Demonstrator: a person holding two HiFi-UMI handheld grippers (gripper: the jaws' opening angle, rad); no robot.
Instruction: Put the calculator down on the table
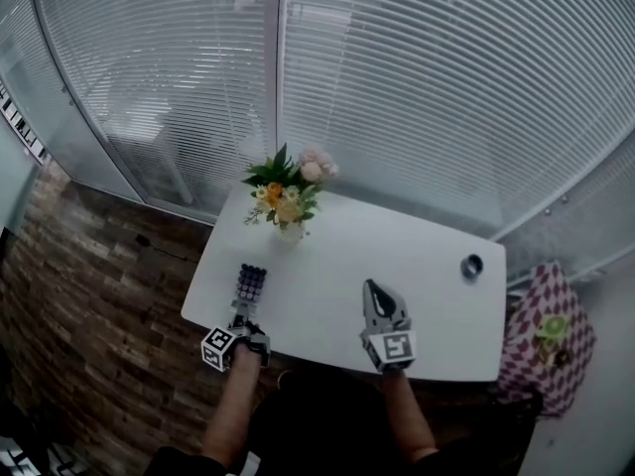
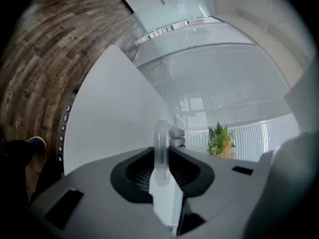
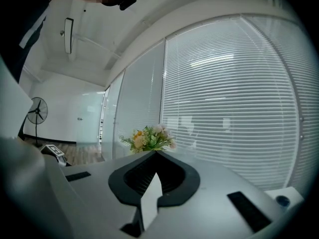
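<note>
A: What do we have on the desk (image 1: 327,256), and how many of each thing?

B: We count one white desk. There is one vase of flowers (image 1: 288,194) near its far left corner and one small dark round thing (image 1: 471,265) near its far right corner.

A: Where is the calculator?

B: We see one calculator (image 1: 251,283) at the desk's near left corner, with its dark keys showing in the head view. The left hand-held gripper (image 2: 162,153) grips its near end, the jaws set narrow around it. We cannot tell whether the calculator touches the desk.

A: How many hand-held grippers do we see?

B: We see two. The right hand-held gripper (image 3: 155,156) has its jaws together with nothing between them. It sits over the desk's near edge, well apart from the calculator.
</note>
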